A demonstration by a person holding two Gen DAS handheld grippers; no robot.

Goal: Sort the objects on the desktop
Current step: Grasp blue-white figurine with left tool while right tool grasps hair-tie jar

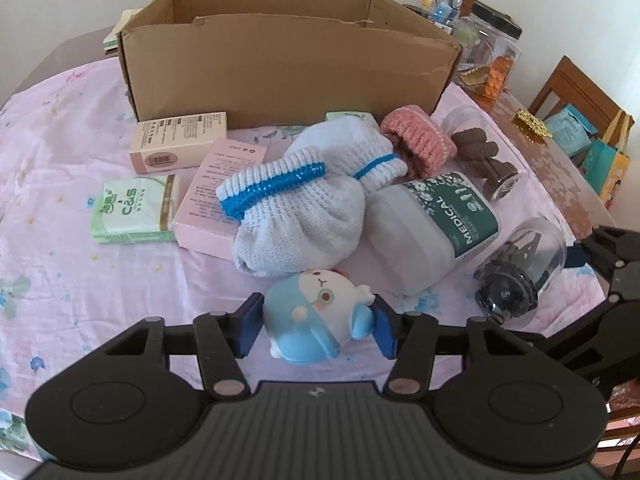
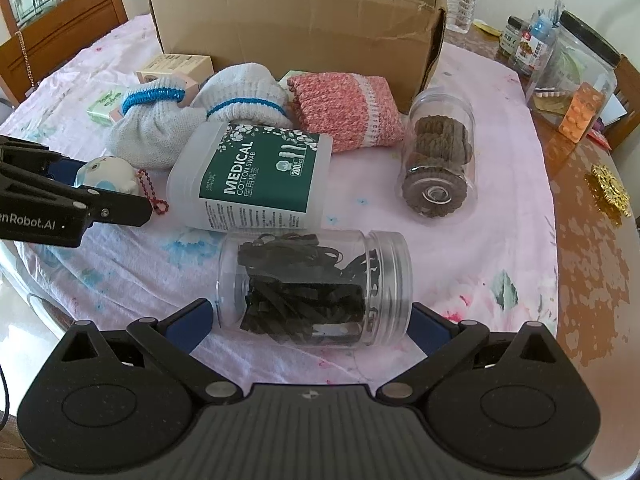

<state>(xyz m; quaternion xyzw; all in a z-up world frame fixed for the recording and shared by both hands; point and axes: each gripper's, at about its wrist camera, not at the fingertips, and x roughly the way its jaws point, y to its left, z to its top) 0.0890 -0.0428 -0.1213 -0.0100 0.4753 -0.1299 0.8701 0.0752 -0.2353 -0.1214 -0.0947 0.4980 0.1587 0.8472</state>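
Left gripper (image 1: 318,326): blue pads stood either side of the small blue-and-white plush toy (image 1: 316,312), touching or nearly touching its flanks; whether they were actually squeezing could not be told. The toy lay on the pink floral cloth (image 1: 80,184) at the near edge of the pile. Likely light and soft, so it would give under the pads; best held across the body, clear of its bead chain (image 2: 154,196).

Right gripper (image 2: 310,320): jaws spread wide around the clear jar of black bands (image 2: 312,288), lying on its side, pads beside base and lid end; contact not certain. Judged light, rigid, smooth-walled and apt to roll or slip; an end-to-end hold looked sensible.

Beyond: cotton swab tub (image 2: 256,176), grey knit socks (image 1: 296,204), pink knit piece (image 2: 344,108), second jar (image 2: 440,160). Cardboard box (image 1: 280,64) stood open behind, probably the destination.
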